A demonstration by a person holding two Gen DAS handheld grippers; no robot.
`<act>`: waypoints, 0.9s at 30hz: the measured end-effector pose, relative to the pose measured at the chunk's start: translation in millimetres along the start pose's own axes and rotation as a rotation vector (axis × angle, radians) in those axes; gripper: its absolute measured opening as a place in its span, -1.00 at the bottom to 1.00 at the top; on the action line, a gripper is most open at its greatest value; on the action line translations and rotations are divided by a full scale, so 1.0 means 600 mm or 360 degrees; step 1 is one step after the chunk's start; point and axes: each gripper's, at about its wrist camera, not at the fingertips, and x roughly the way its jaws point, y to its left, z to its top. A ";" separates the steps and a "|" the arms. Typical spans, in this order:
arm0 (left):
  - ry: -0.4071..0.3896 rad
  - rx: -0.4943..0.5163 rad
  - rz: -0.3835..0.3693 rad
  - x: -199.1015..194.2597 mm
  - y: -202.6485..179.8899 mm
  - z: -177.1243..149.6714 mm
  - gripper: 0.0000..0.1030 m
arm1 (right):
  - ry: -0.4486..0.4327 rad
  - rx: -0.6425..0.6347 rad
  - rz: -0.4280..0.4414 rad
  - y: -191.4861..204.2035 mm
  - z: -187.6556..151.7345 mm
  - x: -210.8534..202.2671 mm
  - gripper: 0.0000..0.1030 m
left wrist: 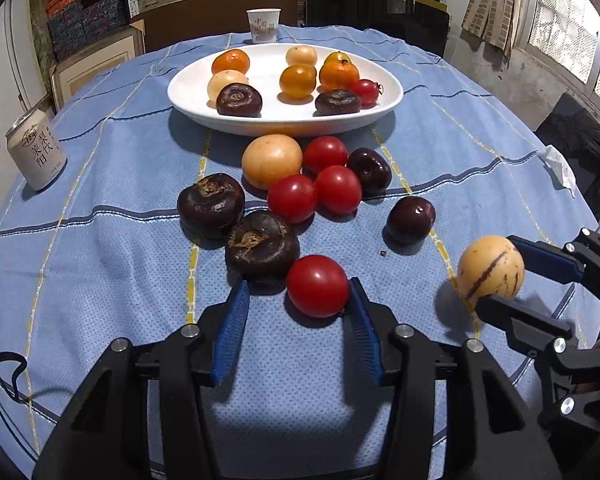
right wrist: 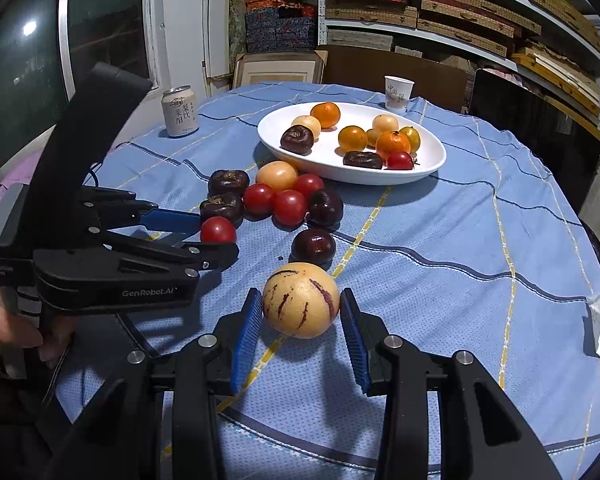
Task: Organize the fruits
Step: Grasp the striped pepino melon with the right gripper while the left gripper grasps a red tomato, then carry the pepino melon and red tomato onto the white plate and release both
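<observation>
A smooth, soft tomato (left wrist: 318, 286) is loosely flanked by the left gripper (left wrist: 298, 304), while a striped melon (right wrist: 301, 300), firm and rounded, is clamped at its widest girth by the right gripper (right wrist: 300, 316).

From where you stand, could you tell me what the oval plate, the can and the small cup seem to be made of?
The oval plate: probably glazed ceramic or melamine; it is white, smooth and softly glossy. The can: likely aluminium, with a bare metal rim and a matte printed wrap. The small cup: apparently paper, dull white with printed characters.
</observation>
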 end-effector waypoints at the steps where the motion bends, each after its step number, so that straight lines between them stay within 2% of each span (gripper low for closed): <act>1: -0.0002 -0.0008 -0.0002 0.000 0.001 0.001 -0.04 | -0.0002 0.0000 -0.0001 0.000 0.000 -0.001 -0.21; 4: 0.0001 -0.0032 0.0006 0.004 0.003 0.007 -0.01 | 0.0007 0.0013 0.0013 -0.001 -0.001 0.001 -0.21; 7: 0.0016 -0.0032 0.0023 0.010 0.000 0.014 0.17 | 0.0007 0.0022 0.0014 -0.002 -0.003 0.000 -0.21; 9: 0.0020 -0.0037 0.0027 0.012 0.001 0.016 0.17 | 0.0006 0.0022 0.0010 -0.002 -0.002 -0.001 -0.21; 10: 0.0015 -0.0034 0.0029 0.010 0.001 0.015 0.12 | 0.0005 0.0022 0.0009 -0.002 -0.002 -0.002 -0.21; 11: 0.0004 -0.0035 0.0035 0.008 0.001 0.013 -0.04 | 0.0002 0.0022 0.0008 -0.002 -0.002 -0.002 -0.21; 15: -0.0015 -0.0010 0.0015 -0.001 0.000 0.005 -0.31 | -0.0009 0.0033 0.0010 -0.005 0.000 -0.007 -0.21; 19: -0.0042 -0.0025 -0.0005 -0.019 0.006 -0.004 -0.32 | -0.0030 0.0044 0.0016 -0.010 0.002 -0.014 -0.21; 27: -0.0227 -0.0061 -0.0023 -0.097 0.023 0.013 -0.32 | -0.0093 0.0096 0.0012 -0.034 0.024 -0.033 -0.21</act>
